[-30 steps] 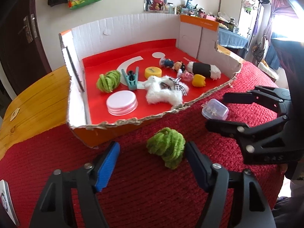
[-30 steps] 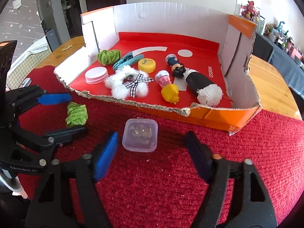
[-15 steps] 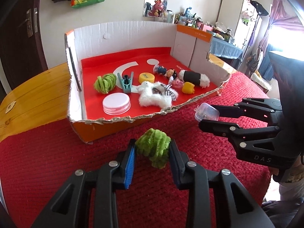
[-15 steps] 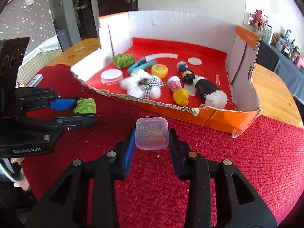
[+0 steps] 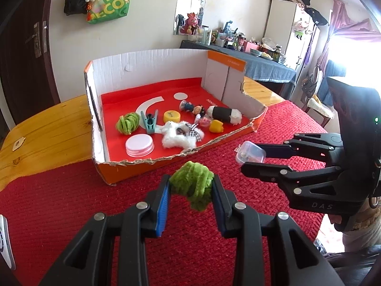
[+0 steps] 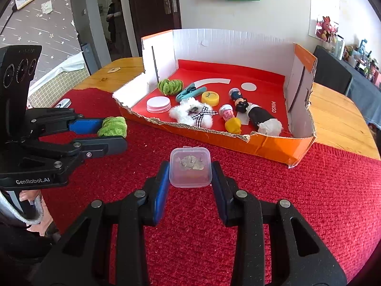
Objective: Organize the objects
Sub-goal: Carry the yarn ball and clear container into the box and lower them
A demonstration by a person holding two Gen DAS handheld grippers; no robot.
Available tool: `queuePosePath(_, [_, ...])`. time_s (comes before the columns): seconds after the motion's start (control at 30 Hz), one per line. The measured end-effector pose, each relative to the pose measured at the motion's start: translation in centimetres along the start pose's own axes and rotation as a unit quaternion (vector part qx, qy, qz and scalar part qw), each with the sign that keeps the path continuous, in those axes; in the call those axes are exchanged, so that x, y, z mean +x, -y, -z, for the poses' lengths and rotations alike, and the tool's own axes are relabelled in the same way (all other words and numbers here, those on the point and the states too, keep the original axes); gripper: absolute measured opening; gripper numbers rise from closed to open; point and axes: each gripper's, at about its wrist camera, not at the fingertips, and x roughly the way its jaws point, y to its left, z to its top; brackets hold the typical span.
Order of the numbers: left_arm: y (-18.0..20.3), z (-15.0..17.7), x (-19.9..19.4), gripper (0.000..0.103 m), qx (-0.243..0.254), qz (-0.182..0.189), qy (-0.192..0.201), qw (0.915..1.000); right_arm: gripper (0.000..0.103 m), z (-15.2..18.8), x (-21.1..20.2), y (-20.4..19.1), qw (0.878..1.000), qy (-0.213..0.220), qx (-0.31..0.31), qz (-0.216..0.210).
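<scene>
My left gripper [image 5: 190,186] is shut on a fuzzy green scrunchie [image 5: 193,183], lifted a little above the red cloth [image 5: 71,205]. My right gripper [image 6: 190,174] is shut on a small clear plastic box [image 6: 190,170] with tiny items inside. In the left wrist view the right gripper [image 5: 250,158] holds the clear box [image 5: 250,155] to the right. From the right wrist view the left gripper [image 6: 114,131] shows at the left with the green scrunchie [image 6: 112,126]. Ahead stands the open cardboard box [image 5: 152,62] with a red floor.
In the box lie a second green scrunchie [image 5: 127,123], a teal clip [image 5: 149,122], a white lid [image 5: 139,145], a yellow cap [image 5: 172,116], a white fluffy bow [image 5: 181,134], small figures [image 5: 193,108] and a black-and-white plush roll [image 5: 223,114]. Wooden tabletop [image 5: 47,128] lies left.
Both grippers closed from wide open, the left on the green scrunchie and the right on the clear box. Both have since lifted their objects off the cloth.
</scene>
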Motion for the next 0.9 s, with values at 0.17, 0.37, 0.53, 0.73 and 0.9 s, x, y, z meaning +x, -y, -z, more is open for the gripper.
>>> queuePosePath(0.17, [0.4, -0.9, -0.6, 0.034, 0.004, 0.002, 0.008, 1.0, 0.033, -0.7, -1.0, 0.6, 1.0, 0.013, 0.009, -0.004])
queuePosePath(0.37, [0.1, -4.2, 0.7, 0.034, 0.005, 0.007, 0.005, 1.0, 0.033, -3.6, -1.5, 2.3, 0.999, 0.023, 0.019, 0.023])
queuePosePath(0.53, [-0.7, -8.2, 3.4, 0.034, 0.012, 0.006, -0.009, 0.9999, 0.033, -6.7, 0.3, 4.3, 0.998, 0.013, 0.023, 0.065])
queuePosePath(0.73, [-2.2, -12.7, 7.7, 0.034, 0.015, 0.013, -0.04, 0.999, 0.033, -9.7, 3.4, 6.6, 0.994, -0.011, 0.036, 0.104])
queuePosePath(0.9, [-3.3, -14.6, 11.5, 0.034, 0.017, 0.009, -0.077, 0.9968, 0.033, -11.1, 6.0, 7.8, 0.99, -0.042, 0.042, 0.129])
